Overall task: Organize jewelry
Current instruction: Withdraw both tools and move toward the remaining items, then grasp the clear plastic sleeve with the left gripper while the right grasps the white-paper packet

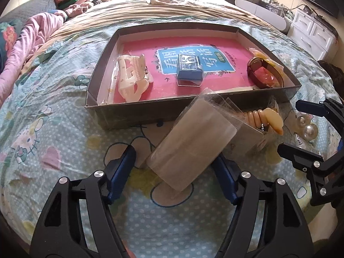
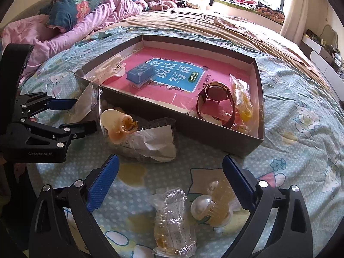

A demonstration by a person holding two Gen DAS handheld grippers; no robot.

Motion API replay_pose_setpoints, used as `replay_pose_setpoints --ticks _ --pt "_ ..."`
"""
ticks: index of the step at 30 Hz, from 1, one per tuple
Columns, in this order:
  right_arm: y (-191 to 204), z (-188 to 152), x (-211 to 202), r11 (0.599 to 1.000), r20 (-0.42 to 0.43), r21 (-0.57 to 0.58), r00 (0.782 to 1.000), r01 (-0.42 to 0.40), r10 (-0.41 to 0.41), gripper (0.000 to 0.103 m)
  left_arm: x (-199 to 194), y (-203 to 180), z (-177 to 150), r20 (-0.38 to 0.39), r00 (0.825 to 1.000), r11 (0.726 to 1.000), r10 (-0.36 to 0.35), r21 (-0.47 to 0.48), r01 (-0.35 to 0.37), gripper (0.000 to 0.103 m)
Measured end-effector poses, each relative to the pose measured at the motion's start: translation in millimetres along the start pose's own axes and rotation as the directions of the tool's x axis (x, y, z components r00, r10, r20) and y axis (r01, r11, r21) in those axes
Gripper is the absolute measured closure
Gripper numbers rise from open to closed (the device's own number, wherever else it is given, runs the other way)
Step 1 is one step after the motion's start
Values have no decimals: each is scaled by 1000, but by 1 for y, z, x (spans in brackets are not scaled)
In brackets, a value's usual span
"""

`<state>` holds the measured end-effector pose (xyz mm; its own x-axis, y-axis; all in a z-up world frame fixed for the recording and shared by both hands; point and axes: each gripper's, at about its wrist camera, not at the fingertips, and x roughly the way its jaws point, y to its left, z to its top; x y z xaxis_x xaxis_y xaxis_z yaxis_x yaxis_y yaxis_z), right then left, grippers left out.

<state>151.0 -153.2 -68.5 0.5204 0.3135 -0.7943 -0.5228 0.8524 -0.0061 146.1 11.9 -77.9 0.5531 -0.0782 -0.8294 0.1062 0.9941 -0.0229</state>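
Your shallow grey cardboard box (image 2: 255, 99) holds four pieces; bagged items wait on the bed (image 2: 301, 150). Left hand-held gripper (image 1: 176, 161) straddles the clear plastic sleeve (image 1: 189, 142), right hand-held gripper (image 2: 169, 178) gapes empty.

Watch (image 2: 217, 105), hair claw (image 1: 132, 78) inside box (image 1: 150, 109)

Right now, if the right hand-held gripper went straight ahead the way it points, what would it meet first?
Probably the pearl-topped hair clip and the clear bagged bracelet lying on the bedspread between the open fingers of the right hand-held gripper; the cardboard tray lies further on. Depth is uncertain.
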Motion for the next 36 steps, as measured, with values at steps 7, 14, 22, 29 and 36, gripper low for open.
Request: replay_pose_setpoints --ticks 7,14,22,29,36 --pt "15 5 16 997 -30 -80 1000 -1 -2 7 -5 8 2 30 999 998 -35 -43 37 77" --pt "35 12 27 991 -35 -135 999 -18 14 20 -14 20 1 56 996 991 -72 -107 77 86" --pt "33 10 19 993 -16 -92 997 -75 73 30 -29 21 1 91 993 990 -79 -107 89 86" --pt "36 2 -1 987 -15 -52 988 -155 155 30 -40 24 1 112 991 988 -79 -121 92 86" --pt "33 -4 -26 979 2 -25 979 -203 203 30 -55 29 3 145 987 988 -67 -132 86 86"
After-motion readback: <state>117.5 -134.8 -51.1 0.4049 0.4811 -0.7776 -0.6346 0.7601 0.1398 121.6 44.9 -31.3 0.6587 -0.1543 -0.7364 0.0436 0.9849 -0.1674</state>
